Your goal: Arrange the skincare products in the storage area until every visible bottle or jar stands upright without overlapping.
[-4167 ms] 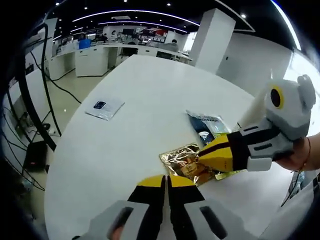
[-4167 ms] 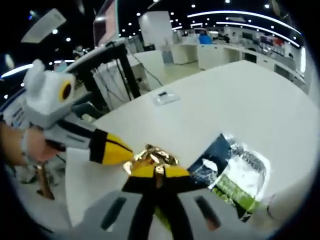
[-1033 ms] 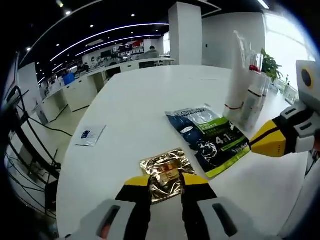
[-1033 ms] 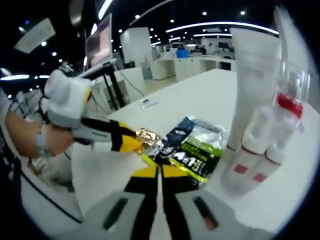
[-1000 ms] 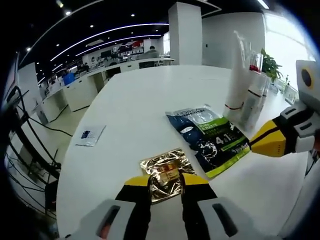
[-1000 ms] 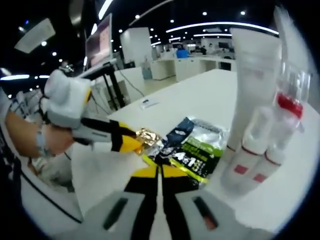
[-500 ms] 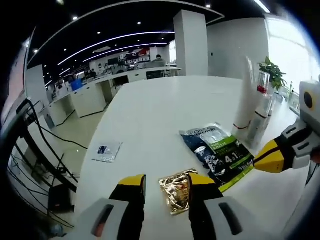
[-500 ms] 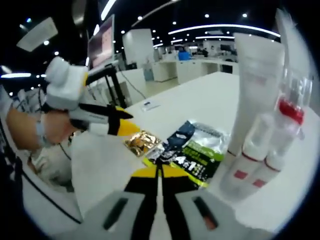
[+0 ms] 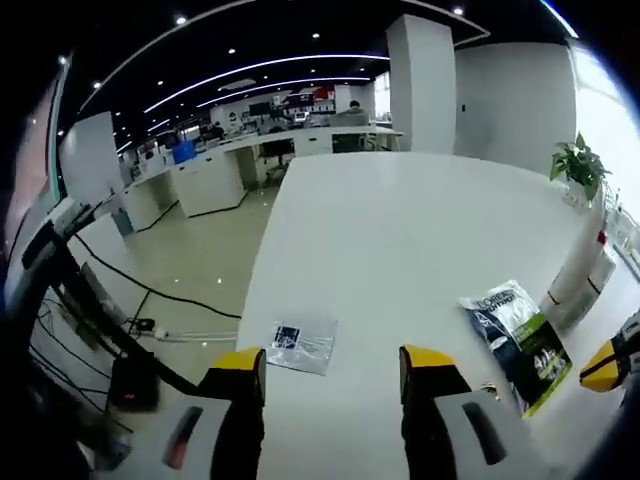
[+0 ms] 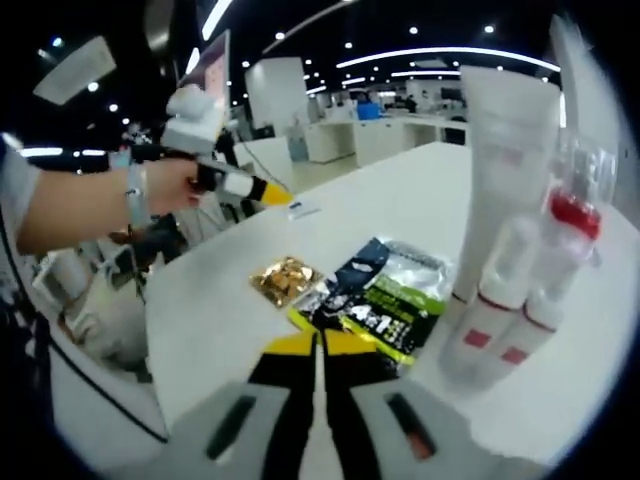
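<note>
1. Your left hand [image 10: 165, 185], seen in the right gripper view, is raised well above the white table [image 10: 400, 215] at its far left edge, forearm level, holding the left gripper [image 10: 272, 195] with its yellow tips aimed toward the table's middle.
2. In the left gripper view, your left gripper [image 9: 333, 362] stands with its jaws wide apart and nothing between them. A small clear sachet [image 9: 301, 342] with a blue label lies flat on the table [image 9: 400, 230] in the gap between the jaws, beyond the tips and not touched.
3. To the right in that view, the blue-and-green sachet [image 9: 518, 335] lies flat near the table's right edge, well apart from the left jaws. The yellow tip of your right gripper [image 9: 606, 364] enters from the right, just beside that sachet.
4. In the right gripper view, the gold foil sachet [image 10: 285, 279] lies flat, just left of the blue-and-green sachet [image 10: 385, 295]; whether the two touch cannot be told.
5. Your right gripper [image 10: 318, 345] is low over the table with its jaws pressed together, gripping nothing. Its tips sit just at the near edge of the blue-and-green sachet; contact cannot be confirmed.
6. At the right, a tall white tube [image 10: 505, 150] stands upright, with red-banded white bottles [image 10: 495, 310] upright beside it, close together, right of the right jaws.
</note>
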Demonstrator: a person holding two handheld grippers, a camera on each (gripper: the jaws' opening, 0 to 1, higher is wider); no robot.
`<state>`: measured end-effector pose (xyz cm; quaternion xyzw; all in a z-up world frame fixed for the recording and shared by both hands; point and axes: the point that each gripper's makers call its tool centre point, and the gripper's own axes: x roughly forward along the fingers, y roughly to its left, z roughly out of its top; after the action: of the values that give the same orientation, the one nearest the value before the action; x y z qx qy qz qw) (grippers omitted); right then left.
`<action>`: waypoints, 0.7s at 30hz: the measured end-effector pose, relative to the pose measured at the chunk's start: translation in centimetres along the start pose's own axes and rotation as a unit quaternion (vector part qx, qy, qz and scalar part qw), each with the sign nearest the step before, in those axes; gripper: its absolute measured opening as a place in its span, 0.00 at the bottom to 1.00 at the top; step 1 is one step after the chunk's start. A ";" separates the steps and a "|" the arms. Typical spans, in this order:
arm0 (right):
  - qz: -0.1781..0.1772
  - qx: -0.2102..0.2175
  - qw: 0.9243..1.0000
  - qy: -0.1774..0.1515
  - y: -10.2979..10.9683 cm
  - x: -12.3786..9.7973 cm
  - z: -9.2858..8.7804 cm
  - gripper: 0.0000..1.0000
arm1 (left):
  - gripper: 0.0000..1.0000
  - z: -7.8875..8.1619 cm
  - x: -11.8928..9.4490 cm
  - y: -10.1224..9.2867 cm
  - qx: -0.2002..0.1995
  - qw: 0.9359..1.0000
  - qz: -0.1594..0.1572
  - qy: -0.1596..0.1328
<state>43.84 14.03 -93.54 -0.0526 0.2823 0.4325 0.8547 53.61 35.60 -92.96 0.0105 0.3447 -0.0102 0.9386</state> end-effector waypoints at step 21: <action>-0.002 0.003 1.000 -0.006 -0.1 -0.7 0.2 0.01 | 0.55 -0.6 5.5 2.5 0.036 0.991 -0.030 0.122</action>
<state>43.69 13.50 -93.01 -0.0477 0.2780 0.4300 0.8576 57.44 38.04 -96.95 0.0354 0.4564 -0.0490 0.8877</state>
